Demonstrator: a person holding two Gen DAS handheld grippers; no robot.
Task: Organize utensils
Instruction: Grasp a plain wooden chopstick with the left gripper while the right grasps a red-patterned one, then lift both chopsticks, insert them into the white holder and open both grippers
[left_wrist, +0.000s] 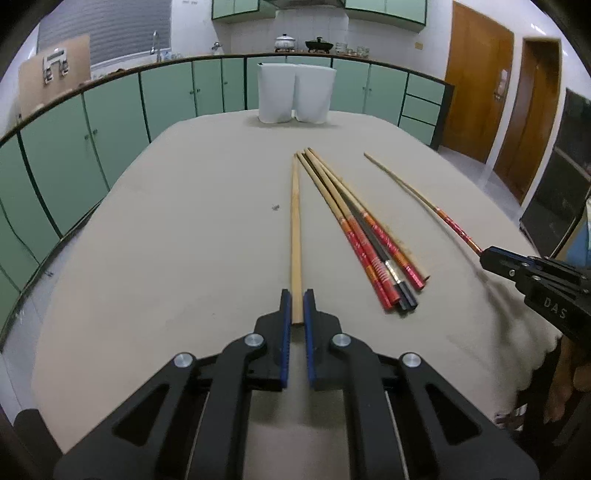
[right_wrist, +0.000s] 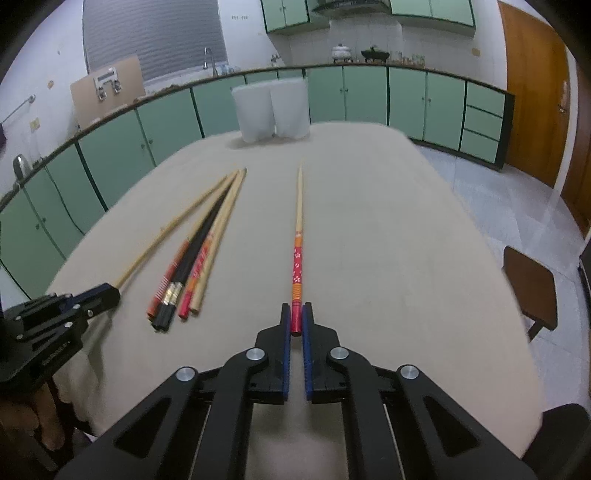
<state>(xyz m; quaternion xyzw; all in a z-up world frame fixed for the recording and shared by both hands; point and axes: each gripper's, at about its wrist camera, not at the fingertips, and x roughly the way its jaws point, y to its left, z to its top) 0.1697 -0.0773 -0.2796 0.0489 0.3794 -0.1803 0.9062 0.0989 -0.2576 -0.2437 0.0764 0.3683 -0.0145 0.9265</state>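
Now left claw (left_wrist: 297, 299) clamped on plain bamboo chopstick (left_wrist: 295, 229); right claw (right_wrist: 296, 314) clamped on red-orange floral chopstick (right_wrist: 297, 258). Mixed chopstick bundle (left_wrist: 365, 240), red/black/wood, lies on beige worktop (left_wrist: 184, 240) btw them.

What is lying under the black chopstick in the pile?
The black chopstick lies across red-handled bamboo chopsticks on the beige tablecloth. Whether anything else sits beneath the pile is hidden.
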